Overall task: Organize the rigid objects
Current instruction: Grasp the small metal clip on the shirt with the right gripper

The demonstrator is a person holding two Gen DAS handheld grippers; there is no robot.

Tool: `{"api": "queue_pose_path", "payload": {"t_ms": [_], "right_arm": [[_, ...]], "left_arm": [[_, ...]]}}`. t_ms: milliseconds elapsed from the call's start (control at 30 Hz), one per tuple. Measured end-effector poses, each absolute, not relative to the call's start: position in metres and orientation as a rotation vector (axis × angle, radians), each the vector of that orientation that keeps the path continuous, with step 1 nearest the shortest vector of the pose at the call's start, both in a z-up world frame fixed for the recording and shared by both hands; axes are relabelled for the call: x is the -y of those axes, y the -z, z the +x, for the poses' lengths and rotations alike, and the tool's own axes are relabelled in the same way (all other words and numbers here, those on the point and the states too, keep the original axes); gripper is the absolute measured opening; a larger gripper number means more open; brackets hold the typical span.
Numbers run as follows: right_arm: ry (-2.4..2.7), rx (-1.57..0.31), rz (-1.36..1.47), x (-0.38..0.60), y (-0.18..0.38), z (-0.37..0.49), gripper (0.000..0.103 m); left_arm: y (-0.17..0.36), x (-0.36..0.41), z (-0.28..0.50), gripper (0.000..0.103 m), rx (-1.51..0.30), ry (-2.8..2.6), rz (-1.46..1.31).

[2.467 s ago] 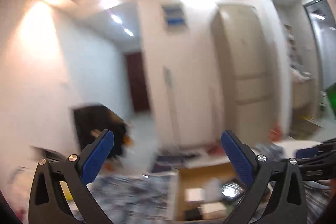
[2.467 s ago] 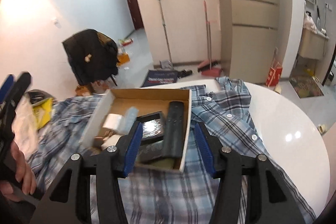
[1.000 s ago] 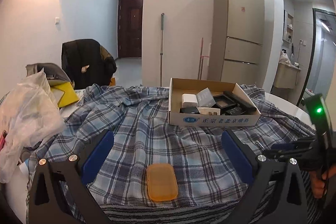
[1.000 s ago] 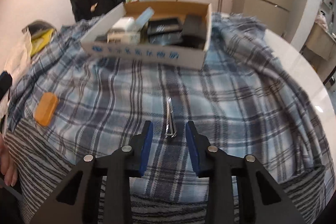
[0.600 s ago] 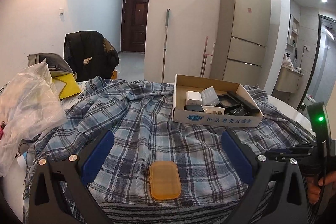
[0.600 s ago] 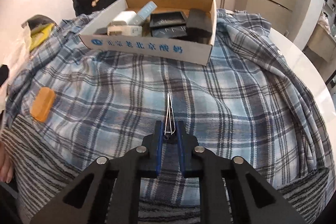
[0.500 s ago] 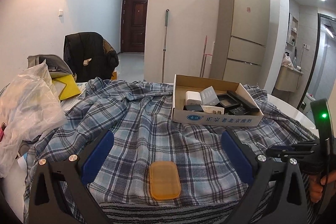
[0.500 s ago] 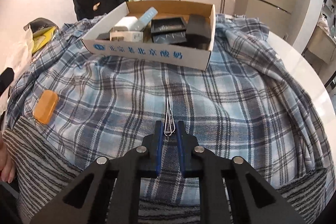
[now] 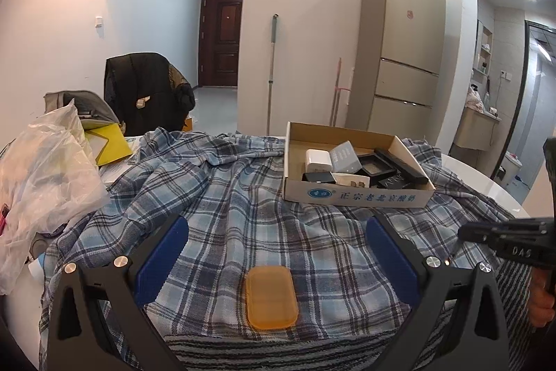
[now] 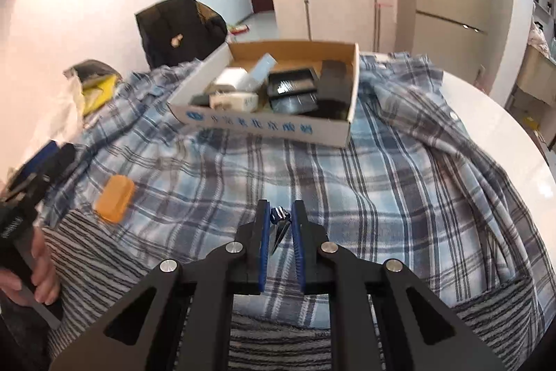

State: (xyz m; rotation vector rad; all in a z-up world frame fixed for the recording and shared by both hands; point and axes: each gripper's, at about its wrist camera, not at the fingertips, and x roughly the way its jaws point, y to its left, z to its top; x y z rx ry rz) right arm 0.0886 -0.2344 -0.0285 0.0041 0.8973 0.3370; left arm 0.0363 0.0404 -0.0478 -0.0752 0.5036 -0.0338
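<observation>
R hand-held gripper (image 10: pixel 279 214) clamps metal tweezers (image 10: pixel 278 228), long axis along fingers, lifted off plaid cloth (image 10: pixel 382 197).

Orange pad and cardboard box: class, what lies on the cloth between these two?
In the left wrist view, only bare plaid cloth lies between the orange pad and the cardboard box.

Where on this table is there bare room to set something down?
Free: plaid cloth between the cardboard box and the orange case, and white tabletop right of the cloth. Crowded: the box interior, and the left edge with the plastic bag.
</observation>
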Motion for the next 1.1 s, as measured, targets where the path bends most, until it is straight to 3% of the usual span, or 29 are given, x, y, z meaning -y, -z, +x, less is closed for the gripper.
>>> {"api": "queue_pose_path", "payload": {"t_ms": [200,733,1100], "right_arm": [[-0.314,-0.976,-0.05,0.225,0.048,0.097,0.012],[-0.452,-0.937,-0.181,0.193,0.048,0.075,0.012],[-0.471,-1.067,-0.172,0.19,0.073,0.084,0.012]], "left_arm": [[0.049,-0.035,0.035,0.103,-0.502,0.045,-0.054],[0.048,-0.035,0.035,0.103,-0.503,0.055,-0.063],[0.05,-0.034,0.035,0.103,-0.509,0.05,-0.06]]}}
